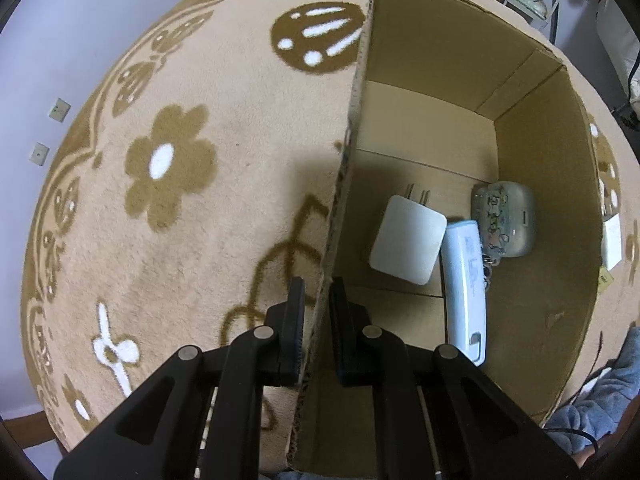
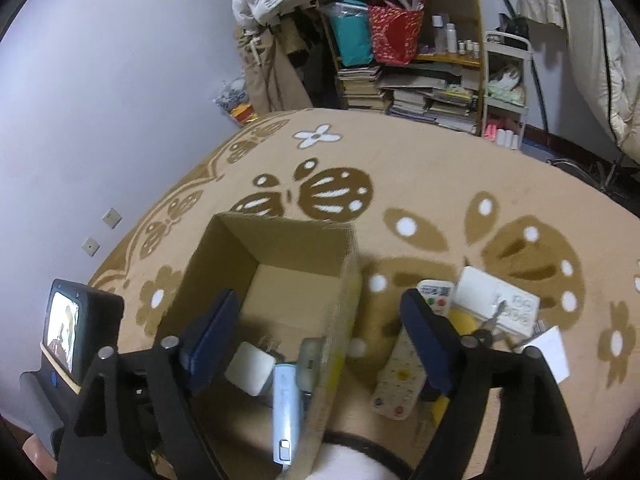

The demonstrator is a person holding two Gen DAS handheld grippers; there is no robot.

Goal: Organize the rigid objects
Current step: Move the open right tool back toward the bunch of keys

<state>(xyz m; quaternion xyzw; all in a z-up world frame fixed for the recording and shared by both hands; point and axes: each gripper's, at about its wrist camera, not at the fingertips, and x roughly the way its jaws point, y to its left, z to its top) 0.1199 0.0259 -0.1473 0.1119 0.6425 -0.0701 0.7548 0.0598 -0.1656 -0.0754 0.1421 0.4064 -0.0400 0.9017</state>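
An open cardboard box point(image 1: 440, 48) stands on a patterned rug. On its floor lie a white plug charger point(image 1: 408, 240), a light blue oblong device point(image 1: 466, 292) and a rounded patterned case point(image 1: 504, 220). My left gripper point(image 1: 318, 312) points down and is shut on the box's left wall. In the right wrist view my right gripper point(image 2: 318, 300) hangs open above the box's point(image 2: 224, 256) right wall with nothing between its fingers. Below it are the charger point(image 2: 250, 368), the blue device point(image 2: 286, 412) and the case point(image 2: 310, 360).
Right of the box on the rug point(image 2: 440, 184) lie a white remote control point(image 2: 400, 376), a white flat box point(image 2: 496, 300), a yellow item point(image 2: 464, 320), a metal keyring point(image 2: 490, 326) and a paper card point(image 2: 550, 352). Cluttered shelves point(image 2: 420, 60) stand behind.
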